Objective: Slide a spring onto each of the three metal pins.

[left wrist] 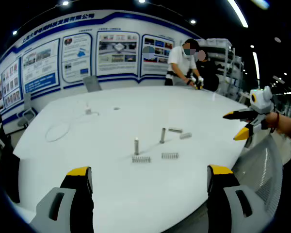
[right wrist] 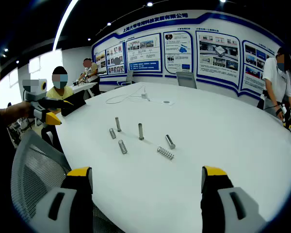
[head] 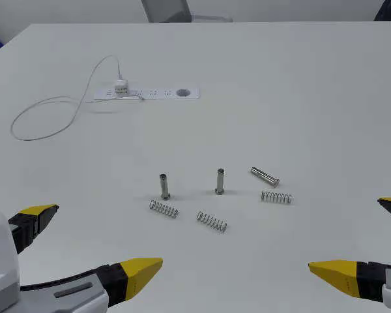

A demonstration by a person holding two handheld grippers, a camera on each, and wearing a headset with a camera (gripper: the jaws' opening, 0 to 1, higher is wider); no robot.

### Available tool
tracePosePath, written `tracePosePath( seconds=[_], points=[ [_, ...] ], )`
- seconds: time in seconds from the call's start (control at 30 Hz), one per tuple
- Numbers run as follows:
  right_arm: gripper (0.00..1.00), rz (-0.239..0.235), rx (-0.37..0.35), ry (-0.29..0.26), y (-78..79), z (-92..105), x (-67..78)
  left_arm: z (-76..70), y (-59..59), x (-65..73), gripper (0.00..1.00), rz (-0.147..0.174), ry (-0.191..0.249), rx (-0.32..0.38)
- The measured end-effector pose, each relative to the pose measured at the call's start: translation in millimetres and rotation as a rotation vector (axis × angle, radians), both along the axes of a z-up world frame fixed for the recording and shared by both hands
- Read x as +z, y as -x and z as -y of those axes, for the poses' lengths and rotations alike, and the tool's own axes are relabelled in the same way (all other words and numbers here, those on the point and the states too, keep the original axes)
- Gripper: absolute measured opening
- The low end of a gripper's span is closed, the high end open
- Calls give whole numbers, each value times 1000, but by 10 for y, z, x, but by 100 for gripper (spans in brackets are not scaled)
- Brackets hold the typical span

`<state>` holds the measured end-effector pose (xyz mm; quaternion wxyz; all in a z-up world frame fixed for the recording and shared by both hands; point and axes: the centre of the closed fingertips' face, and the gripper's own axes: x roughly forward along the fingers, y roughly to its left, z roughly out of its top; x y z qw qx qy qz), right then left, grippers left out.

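Two metal pins stand upright on the white table [head: 300, 98]: one on the left [head: 164, 186] and one in the middle [head: 219, 181]. A third pin [head: 264, 176] lies on its side to the right. Three loose springs lie just in front of them: left [head: 163, 208], middle [head: 212, 221] and right [head: 276, 197]. My left gripper [head: 94, 241] is open near the front left edge, short of the springs. At the front right, my right gripper [head: 355, 235] is also open. Both hold nothing. The left gripper view shows the same pins [left wrist: 136, 145] and springs [left wrist: 141, 159].
A white power strip [head: 146, 93] with a plug and a looping white cable [head: 45, 117] lies farther back on the left. A grey chair [head: 166, 10] stands at the far edge. Mesh chair backs [right wrist: 34, 179] sit near me, and people stand beyond the table [left wrist: 182, 63].
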<state>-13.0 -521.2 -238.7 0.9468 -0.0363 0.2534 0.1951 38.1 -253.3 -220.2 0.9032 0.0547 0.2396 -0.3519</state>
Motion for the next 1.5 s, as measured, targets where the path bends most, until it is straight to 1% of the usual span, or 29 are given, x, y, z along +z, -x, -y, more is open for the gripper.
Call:
tracePosePath(
  seconds=[0.6,1.13,1.3,1.5],
  points=[
    [94,-2,-2,-2,7,7,-13,-3,-3,-15,100,-3,-7,-1],
    [92,-5,-3,0,13,21,-26,4,-14,-12,100,-3,-1,4],
    [90,-10,-4,6,0,32,-25,10,-20,-12,100,-3,1,5],
    [88,-19,0,5,-59,48,-26,10,-29,-18,100,-3,3,11]
  ],
)
